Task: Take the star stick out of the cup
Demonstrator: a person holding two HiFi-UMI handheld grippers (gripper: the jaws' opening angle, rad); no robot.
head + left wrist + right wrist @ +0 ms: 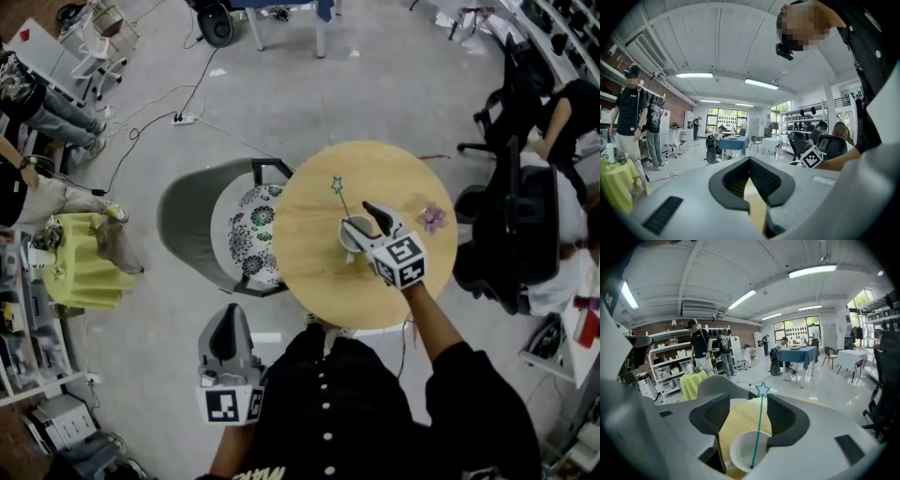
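Note:
A teal star stick (pixel 341 199) stands tilted in a white cup (pixel 351 240) on the round wooden table (pixel 319 262). My right gripper (pixel 367 223) hovers right over the cup. In the right gripper view the star stick (pixel 759 420) rises from the cup (pixel 740 455) through the wide gap of my right gripper (pixel 749 404); its pads stand clear of the stick on both sides, so it is open. My left gripper (pixel 225 323) hangs low at the near left, off the table. In the left gripper view my left gripper (pixel 750 161) has its tips together, holding nothing.
A small purple flower piece (pixel 432 218) lies on the table's right part. A grey chair (pixel 183 220) with a patterned cushion (pixel 251 230) stands against the table's left edge. Black office chairs (pixel 516 234) crowd the right. A yellow-green covered stand (pixel 80 261) and floor cables (pixel 159 122) are at left.

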